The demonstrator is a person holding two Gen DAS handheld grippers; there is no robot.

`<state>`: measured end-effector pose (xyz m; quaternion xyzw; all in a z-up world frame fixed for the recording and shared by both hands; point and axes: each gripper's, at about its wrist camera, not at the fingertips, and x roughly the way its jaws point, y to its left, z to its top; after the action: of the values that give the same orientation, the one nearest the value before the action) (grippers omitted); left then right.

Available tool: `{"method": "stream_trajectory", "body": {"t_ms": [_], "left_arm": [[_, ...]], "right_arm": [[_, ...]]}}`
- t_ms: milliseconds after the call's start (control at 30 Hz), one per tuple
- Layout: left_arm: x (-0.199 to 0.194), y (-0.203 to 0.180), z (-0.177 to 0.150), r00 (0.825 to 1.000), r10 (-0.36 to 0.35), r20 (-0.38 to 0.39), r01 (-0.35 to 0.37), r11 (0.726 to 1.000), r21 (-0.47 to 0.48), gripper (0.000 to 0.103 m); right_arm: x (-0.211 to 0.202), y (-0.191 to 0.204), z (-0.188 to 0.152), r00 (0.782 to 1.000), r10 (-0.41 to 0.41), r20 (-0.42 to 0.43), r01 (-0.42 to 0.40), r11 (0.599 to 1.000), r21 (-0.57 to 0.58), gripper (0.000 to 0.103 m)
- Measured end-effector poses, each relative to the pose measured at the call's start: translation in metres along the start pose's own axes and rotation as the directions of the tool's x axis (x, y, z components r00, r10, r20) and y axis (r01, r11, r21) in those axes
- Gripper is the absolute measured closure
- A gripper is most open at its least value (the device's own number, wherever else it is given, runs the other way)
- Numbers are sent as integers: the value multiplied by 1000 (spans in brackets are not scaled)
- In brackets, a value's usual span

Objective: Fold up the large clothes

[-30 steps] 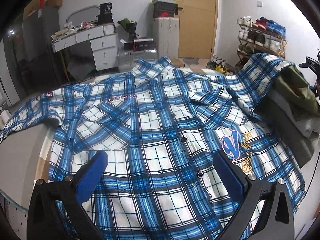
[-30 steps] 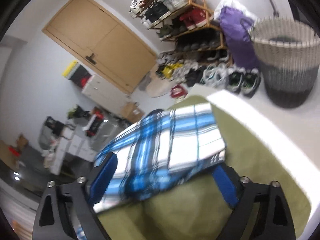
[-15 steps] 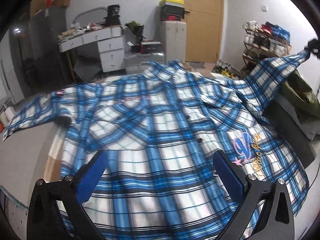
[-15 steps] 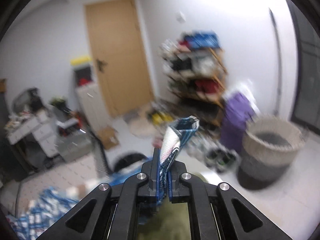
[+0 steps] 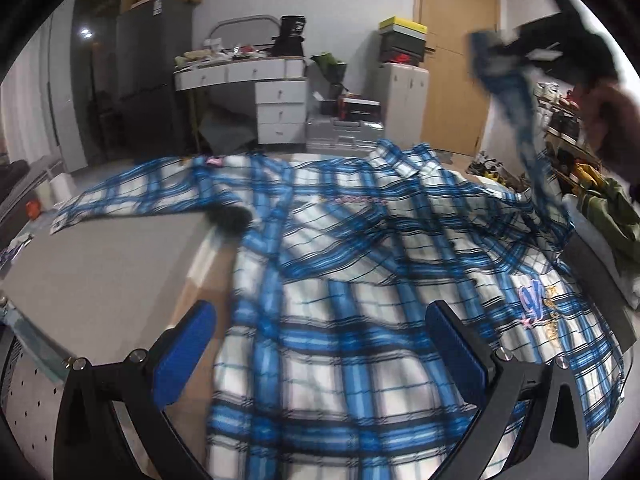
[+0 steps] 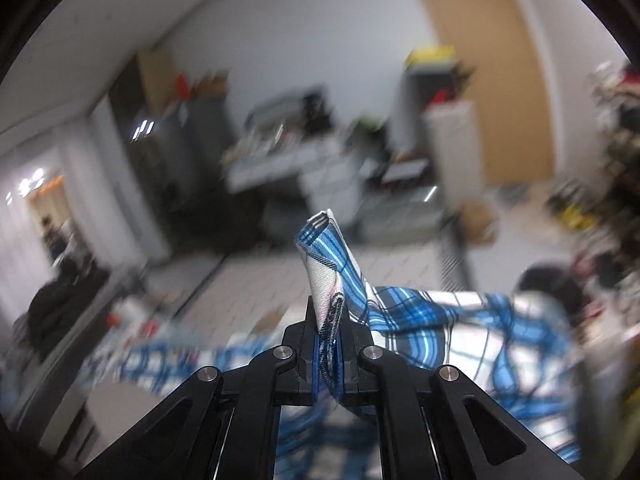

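- Left wrist view: the blue-and-white plaid button-front shirt lies spread, front side up, over the grey flat work surface; its collar points toward the far wall.
- One sleeve of the shirt extends flat to the left across the grey surface. The opposite sleeve is raised off the surface at upper right and hangs in the air as a blurred strip.
- Left gripper: the jaws stand wide apart above the lower part of the shirt. The blue pads do not press on the fabric; nothing is held between them.
- Right gripper: the jaws are closed on the sleeve cuff. The fabric is pinched between the two blue pads, and the cuff end stands up above the fingertips.
- In the left wrist view the right gripper appears as a dark blurred body at upper right, with the raised sleeve trailing from it down to the shirt body.
- An embroidered pink-and-gold emblem sits on the shirt panel at the right side, near the hem.
- An olive-green garment lies at the right edge of the surface, just beside the shirt.
- Background: a white drawer desk and a light wooden door stand against the far wall.
- Right wrist view: the room behind the gripper is blurred; detail there cannot be resolved.
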<state>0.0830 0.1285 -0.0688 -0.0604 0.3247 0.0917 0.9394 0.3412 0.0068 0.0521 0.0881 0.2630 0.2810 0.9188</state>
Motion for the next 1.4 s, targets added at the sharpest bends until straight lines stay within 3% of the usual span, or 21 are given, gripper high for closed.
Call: {"method": "stream_trajectory", "body": {"t_ms": [67, 133, 233, 300, 400, 433, 467, 567, 633, 700, 767, 833, 933, 1000, 1033, 1067, 1100, 1167, 1233, 1300, 1400], "left_arm": [[-2, 10, -4, 1000, 12, -8, -12, 1000, -15, 1], [-1, 18, -7, 999, 22, -23, -23, 999, -34, 1], [0, 31, -12, 999, 40, -36, -42, 998, -57, 1], [1, 39, -12, 998, 52, -40, -55, 996, -71, 1], [4, 42, -12, 998, 45, -44, -48, 995, -91, 1], [6, 43, -11, 998, 40, -44, -44, 995, -93, 1], [8, 43, -9, 998, 39, -46, -43, 995, -91, 1], [14, 39, -2, 999, 11, -48, -15, 996, -86, 1], [23, 31, 11, 998, -25, -50, 22, 998, -64, 1], [32, 22, 26, 997, -56, -48, 55, 998, -27, 1], [46, 12, 45, 995, -91, -50, 91, 996, 8, 1], [61, 6, 60, 991, -116, -59, 119, 991, 55, 1], [109, -15, 82, 985, -123, -125, 139, 982, 128, 1], [140, -25, 89, 972, -141, -190, 171, 974, 148, 1], [149, -27, 88, 964, -157, -215, 191, 970, 151, 1], [169, -34, 90, 955, -156, -253, 199, 968, 154, 1], [182, -40, 91, 947, -159, -280, 210, 964, 163, 1], [202, -47, 93, 944, -155, -293, 211, 963, 169, 1], [221, -54, 97, 928, -173, -329, 238, 956, 169, 1], [234, -60, 99, 922, -167, -349, 237, 956, 171, 1], [257, -60, 94, 914, -96, -395, 179, 968, 178, 1]], "right_arm": [[58, 23, -43, 992, 31, -119, -33, 999, -9, 97], [106, 42, -82, 971, 30, -236, -40, 998, -38, 97], [166, 72, -146, 908, -1, -420, -53, 992, -116, 93], [175, 80, -170, 874, 3, -486, -76, 989, -130, 86], [158, 82, -180, 855, 124, -503, -202, 974, -104, 60], [145, 80, -176, 854, 160, -495, -238, 966, -99, 57], [133, 76, -173, 861, 177, -477, -249, 964, -92, 52], [73, 29, -154, 914, 201, -353, -227, 973, -34, 20], [40, -15, -139, 954, 131, -271, -142, 990, -22, 14], [20, -59, -133, 971, 19, -238, -17, 1000, 7, 12], [8, -101, -132, 962, -122, -244, 128, 992, 9, 12], [6, -137, -132, 934, -250, -256, 256, 967, -11, 12], [12, -185, -142, 903, -311, -296, 336, 941, 38, 15], [17, -217, -153, 885, -279, -372, 342, 932, 117, 33], [18, -227, -160, 881, -256, -398, 335, 931, 144, 34], [15, -224, -162, 897, -253, -362, 319, 938, 135, 37], [16, -226, -163, 896, -251, -366, 314, 941, 124, 37], [15, -216, -165, 896, -247, -369, 304, 947, 104, 37], [3, -211, -164, 926, -214, -312, 265, 955, 131, 36], [-19, -205, -166, 977, -101, -187, 140, 968, 207, 36], [-47, -198, -179, 998, 42, -36, -30, 957, 287, 25]]}}
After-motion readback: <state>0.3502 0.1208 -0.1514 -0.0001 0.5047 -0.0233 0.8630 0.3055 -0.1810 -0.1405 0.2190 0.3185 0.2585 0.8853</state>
